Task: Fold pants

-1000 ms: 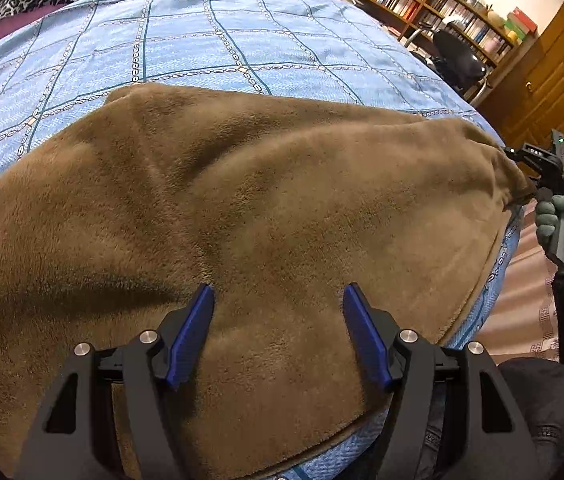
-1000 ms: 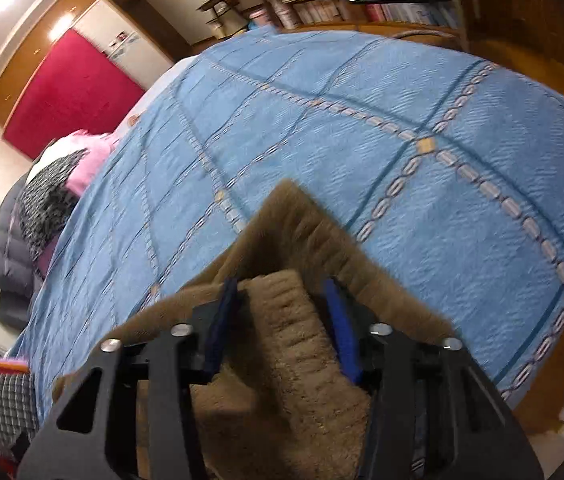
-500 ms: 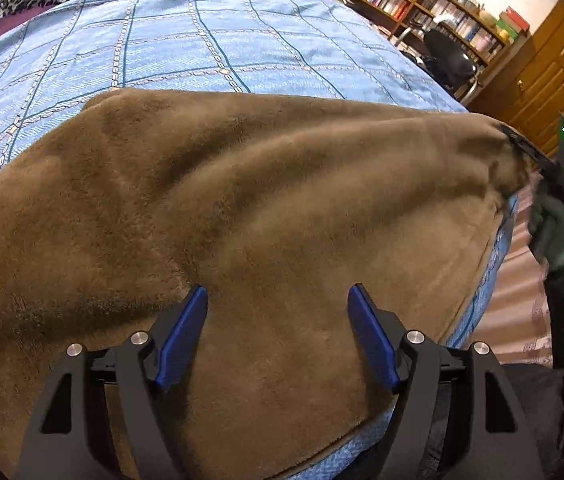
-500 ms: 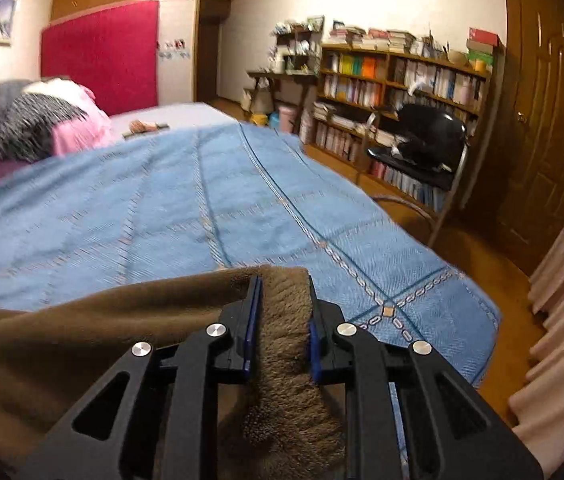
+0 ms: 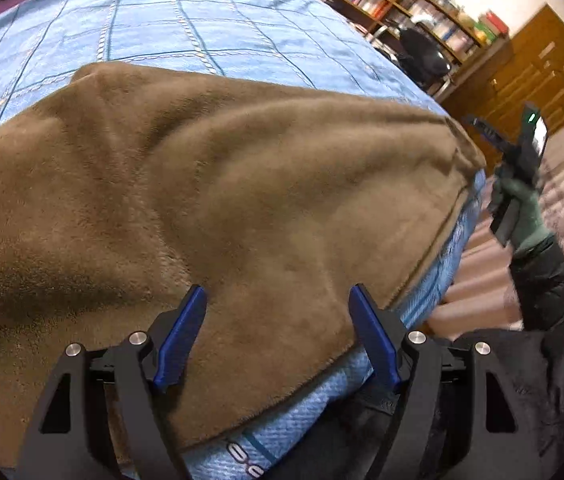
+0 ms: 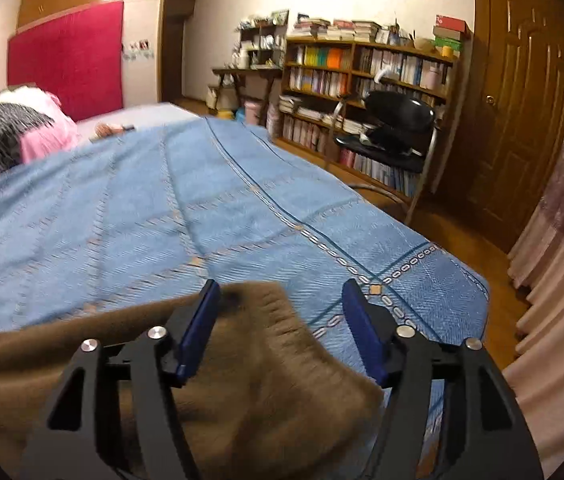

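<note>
The brown fleece pants lie spread across the near end of the blue bedspread. My left gripper is open, its blue pads hovering just over the near edge of the pants, holding nothing. My right gripper is open and empty above the ribbed waistband corner of the pants, which lies on the bedspread. In the left wrist view the right gripper is held by a gloved hand just off the pants' right end, above the floor.
The bed's corner drops off to a wooden floor. An office chair and bookshelves stand beyond it, a door to the right, pink curtains at the near right. Pillows and clothes pile at the bed's far left.
My right gripper was shut on the waistband corner, swung it across, then opened and let it drop onto the bed. My left gripper stayed open over the near edge, shifting slightly.
</note>
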A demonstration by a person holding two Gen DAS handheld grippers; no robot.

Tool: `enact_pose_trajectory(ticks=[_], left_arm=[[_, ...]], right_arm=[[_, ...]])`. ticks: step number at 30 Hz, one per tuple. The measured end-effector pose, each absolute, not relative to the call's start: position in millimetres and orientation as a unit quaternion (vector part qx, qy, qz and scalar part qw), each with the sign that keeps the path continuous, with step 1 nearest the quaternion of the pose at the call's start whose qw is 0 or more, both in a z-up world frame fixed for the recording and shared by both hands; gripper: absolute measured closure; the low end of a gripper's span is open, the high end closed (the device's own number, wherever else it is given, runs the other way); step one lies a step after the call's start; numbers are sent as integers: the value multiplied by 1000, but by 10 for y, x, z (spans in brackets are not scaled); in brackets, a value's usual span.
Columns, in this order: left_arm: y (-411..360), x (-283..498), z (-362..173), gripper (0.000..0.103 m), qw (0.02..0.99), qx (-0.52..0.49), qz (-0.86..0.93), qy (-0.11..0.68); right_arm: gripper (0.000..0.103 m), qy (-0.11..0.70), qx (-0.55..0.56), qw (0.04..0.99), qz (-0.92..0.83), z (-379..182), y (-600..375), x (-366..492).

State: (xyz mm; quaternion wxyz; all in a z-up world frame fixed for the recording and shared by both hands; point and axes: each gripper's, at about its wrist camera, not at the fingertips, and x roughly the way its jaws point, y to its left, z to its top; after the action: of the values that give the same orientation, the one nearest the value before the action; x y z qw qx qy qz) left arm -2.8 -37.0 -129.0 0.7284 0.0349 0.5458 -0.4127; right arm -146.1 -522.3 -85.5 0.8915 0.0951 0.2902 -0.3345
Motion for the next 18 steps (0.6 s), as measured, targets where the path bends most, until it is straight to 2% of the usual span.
enact_pose_trajectory(ticks=[8,13,18], left_arm=[[-323,-100,-1300,30,728,17,-426,536],[-108,-66,-1118,30,749,-9,-421,511],[475,98,-719,30,816,-28,-350,459]], right_arm=[[38,363,159,917,-45,-1040,-3999,-1016],[38,421,96,899,72,-1283,-3373,-843],[37,475,43,874,95,-1504,-3187,-957]])
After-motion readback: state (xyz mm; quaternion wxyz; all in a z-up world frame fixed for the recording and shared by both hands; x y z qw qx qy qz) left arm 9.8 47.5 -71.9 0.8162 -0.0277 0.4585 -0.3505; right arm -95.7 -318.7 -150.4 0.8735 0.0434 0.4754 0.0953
